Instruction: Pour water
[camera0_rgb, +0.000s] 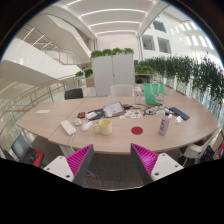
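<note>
Fingers apart above the near bench (60, 135) edge, holding nothing; no writing is legible.

The gripper (113, 160) hangs short of the bench; a green jug (152, 93) stands far beyond the fingers, a yellow cup (105, 126) and pink bottle (164, 125) nearer, bare tabletop between.

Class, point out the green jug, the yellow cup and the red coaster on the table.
green jug (152, 93), gripper view, middle of its body
yellow cup (105, 126), gripper view, its side wall
red coaster (137, 130), gripper view, centre of the flat disc
</note>
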